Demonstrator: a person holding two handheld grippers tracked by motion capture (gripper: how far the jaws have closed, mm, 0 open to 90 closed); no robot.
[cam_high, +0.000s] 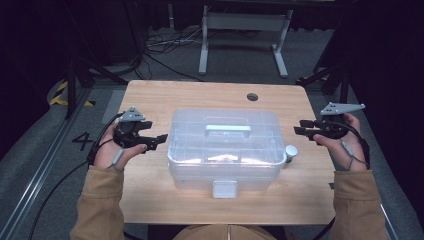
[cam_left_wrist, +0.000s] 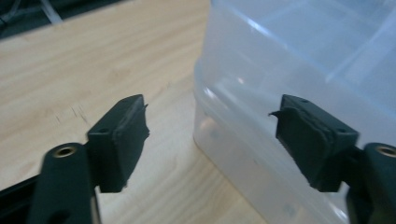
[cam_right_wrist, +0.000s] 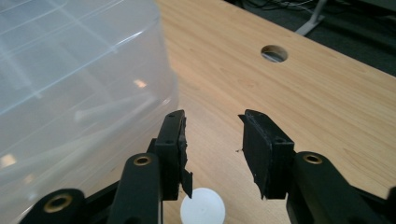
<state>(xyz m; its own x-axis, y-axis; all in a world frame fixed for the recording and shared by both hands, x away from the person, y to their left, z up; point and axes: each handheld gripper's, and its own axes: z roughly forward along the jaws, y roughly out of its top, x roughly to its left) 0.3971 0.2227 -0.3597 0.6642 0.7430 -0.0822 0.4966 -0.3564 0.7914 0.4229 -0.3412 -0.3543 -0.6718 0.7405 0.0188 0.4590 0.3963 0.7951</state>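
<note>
A clear plastic box (cam_high: 224, 150) with a lid and handle is set at the middle of the wooden desk (cam_high: 150, 100). The left claw (cam_high: 156, 141) is held open and empty just beside its left wall; the right claw (cam_high: 299, 126), also open and empty, is kept near its right side, above a small white-capped cylinder (cam_high: 291, 151). Grey floor and cables are seen beyond. Both hands are raised level, pointing inward.

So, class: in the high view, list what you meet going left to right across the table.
Left black tongs → clear plastic lidded storage box → small round white-capped container → right black tongs.
</note>
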